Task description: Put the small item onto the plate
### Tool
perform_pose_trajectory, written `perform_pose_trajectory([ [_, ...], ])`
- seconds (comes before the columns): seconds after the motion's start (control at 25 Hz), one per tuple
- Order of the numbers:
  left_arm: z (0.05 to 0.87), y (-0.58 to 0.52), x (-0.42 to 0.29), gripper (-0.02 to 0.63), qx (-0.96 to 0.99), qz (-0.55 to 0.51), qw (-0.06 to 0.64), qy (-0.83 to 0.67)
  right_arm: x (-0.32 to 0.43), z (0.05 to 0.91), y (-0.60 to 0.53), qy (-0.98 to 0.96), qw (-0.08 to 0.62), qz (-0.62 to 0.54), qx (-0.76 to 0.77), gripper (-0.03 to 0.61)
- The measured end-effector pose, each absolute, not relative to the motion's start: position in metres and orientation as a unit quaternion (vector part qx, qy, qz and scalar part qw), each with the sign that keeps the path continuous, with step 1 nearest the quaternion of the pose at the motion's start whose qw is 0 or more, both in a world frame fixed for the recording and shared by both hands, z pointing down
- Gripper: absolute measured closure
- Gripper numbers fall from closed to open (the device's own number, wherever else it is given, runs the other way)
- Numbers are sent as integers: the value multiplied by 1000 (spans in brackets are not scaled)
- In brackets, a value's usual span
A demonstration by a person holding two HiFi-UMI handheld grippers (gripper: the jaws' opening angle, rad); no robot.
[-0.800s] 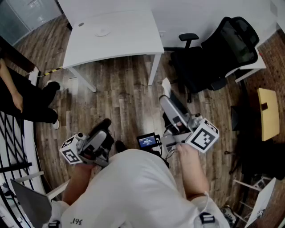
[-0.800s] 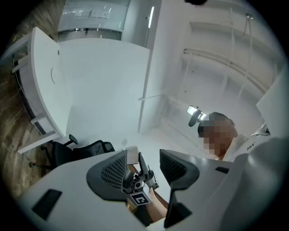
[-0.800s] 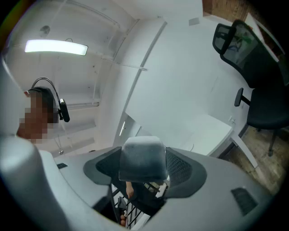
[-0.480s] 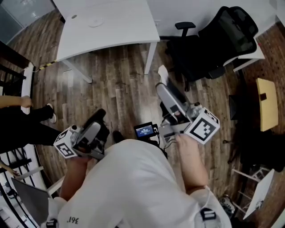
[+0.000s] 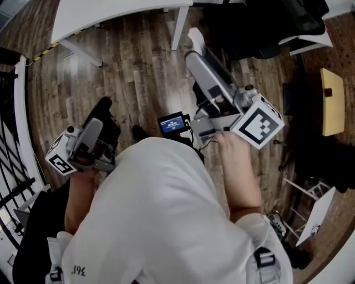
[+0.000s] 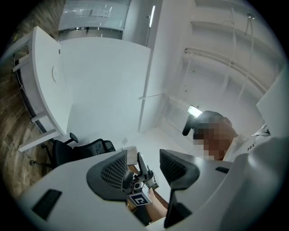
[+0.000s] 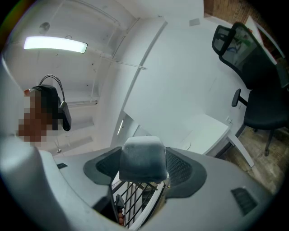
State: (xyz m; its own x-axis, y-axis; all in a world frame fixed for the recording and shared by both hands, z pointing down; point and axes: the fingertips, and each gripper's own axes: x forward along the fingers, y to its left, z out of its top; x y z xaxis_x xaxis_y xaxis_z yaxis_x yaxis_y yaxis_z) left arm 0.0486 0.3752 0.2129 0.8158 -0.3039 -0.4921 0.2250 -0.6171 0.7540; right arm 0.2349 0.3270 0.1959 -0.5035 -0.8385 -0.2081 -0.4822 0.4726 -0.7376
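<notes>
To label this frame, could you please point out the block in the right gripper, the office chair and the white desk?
pale block [image 7: 141, 158], right gripper view, front face between the jaws.
office chair [image 7: 265, 113], right gripper view, its seat.
white desk [image 5: 111, 14], head view, bare top.

Office room with plank floor and white furniture

Dark wood-plank floor [image 5: 138, 72] fills the middle of the head view. 1 white desk [image 5: 111, 14] runs along the upper left, with 1 black office chair [image 5: 260, 33] at upper right. A yellow-topped panel [image 5: 331, 100] sits at the right edge and black railing [image 5: 8, 161] at the left edge. In the right gripper view, 1 long ceiling light [image 7: 55, 44] glows at upper left beside white walls [image 7: 180, 81].
</notes>
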Motion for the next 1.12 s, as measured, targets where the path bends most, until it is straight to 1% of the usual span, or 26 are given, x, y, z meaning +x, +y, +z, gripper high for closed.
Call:
perform_pose_trajectory([
  [1.12,219,372,52,388,839,-294,457,-14,230,216,326,793,266,-347,-424,270],
])
